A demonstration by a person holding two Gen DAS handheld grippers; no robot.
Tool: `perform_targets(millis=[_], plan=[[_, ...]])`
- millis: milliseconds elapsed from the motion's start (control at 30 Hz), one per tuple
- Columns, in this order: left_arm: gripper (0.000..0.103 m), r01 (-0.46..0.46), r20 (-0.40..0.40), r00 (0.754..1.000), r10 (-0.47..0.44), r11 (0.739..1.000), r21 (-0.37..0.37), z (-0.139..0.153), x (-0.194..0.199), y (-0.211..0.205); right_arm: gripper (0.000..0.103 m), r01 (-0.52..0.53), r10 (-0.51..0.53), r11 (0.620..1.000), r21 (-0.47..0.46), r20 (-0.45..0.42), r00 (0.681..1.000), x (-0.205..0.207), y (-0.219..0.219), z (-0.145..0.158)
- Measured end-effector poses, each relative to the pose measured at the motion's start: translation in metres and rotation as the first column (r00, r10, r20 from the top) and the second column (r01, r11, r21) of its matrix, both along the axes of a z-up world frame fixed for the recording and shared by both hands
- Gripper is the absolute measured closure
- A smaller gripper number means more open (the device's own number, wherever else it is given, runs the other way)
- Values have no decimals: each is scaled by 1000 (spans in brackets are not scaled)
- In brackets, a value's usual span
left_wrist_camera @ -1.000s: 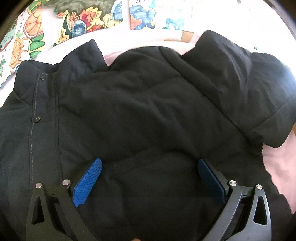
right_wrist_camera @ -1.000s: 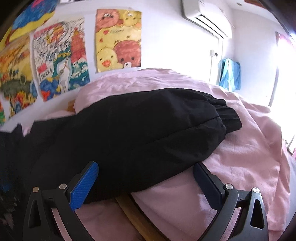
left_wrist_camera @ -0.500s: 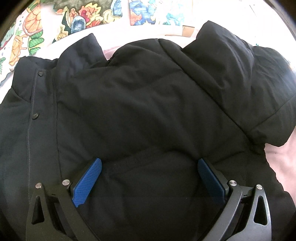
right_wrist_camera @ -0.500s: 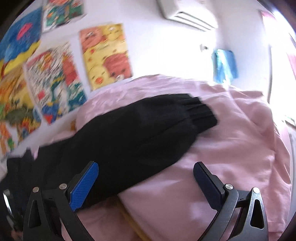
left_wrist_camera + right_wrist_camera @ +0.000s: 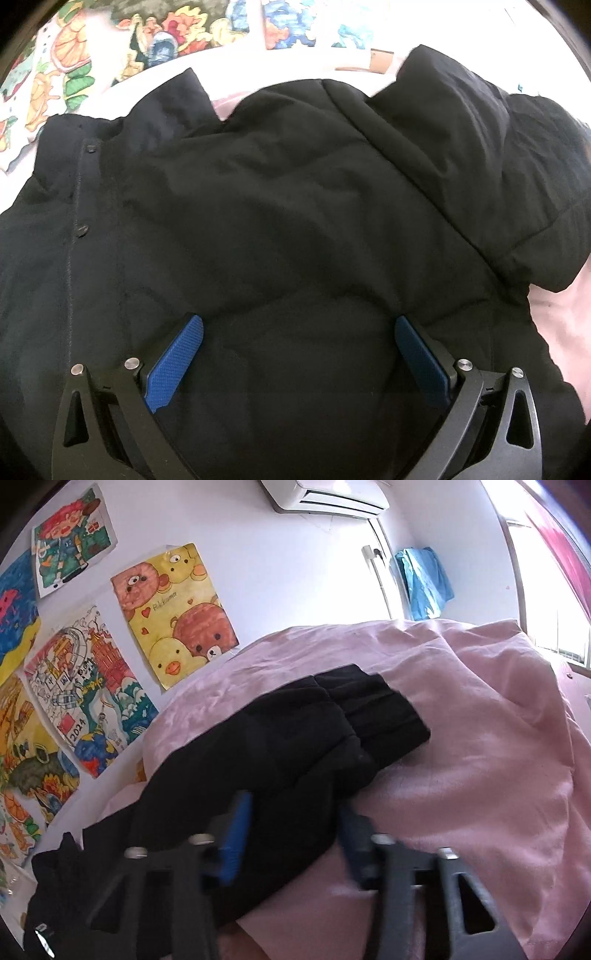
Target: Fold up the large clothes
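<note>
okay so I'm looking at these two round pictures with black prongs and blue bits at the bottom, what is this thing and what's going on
Each picture comes from a camera on a hand-held gripper, looking out along its two blue-padded fingers. A person holds one in each hand; there is no robot. In the left view, the left gripper hovers with fingers wide apart over the body of a black padded jacket spread on a pink bedsheet. In the right view, the right gripper is closing its fingers around the jacket's sleeve; the blur hides whether the pads press yet. Drawings hang on the wall behind.
</note>
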State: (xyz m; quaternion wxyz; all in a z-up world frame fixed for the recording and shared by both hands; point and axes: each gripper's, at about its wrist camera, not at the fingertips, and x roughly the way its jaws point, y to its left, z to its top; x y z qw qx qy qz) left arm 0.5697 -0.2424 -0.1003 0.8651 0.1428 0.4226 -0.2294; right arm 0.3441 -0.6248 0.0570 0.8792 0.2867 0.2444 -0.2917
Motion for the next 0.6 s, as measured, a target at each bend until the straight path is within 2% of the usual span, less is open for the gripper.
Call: perform_targets(millis=[33,100,200,300,433,533,600], plan=[[1,-5,-1,1000,5,1000,0,2,-1,5,86,-6,6,1000,-12,7,1000,0,1,2],[1,-12,-7,1000,12,1000,-10,9,-5,9,91,-21,22,999,-46,33,999,-2,6,9],[1,-18,-42,999,16,999,-49,20,-10,18,93,-53,63,991,-119,75,995,-1,21,26],[1,-41,-120,992,31,996,-81,33,-14,32,94,-102,132,967,-232,121,984,4,49,51],[1,-38,-125,992,26,995,-94,55,-25,53,94,-195,267,911,-362,159,950,19,100,82],[1,-67,-112,992,53,991,-120,78,-34,83,94,-280,383,851,-444,161,910,37,150,96],[1,-100,-117,990,81,982,-161,91,-41,106,94,-345,467,804,-484,155,871,49,184,100]])
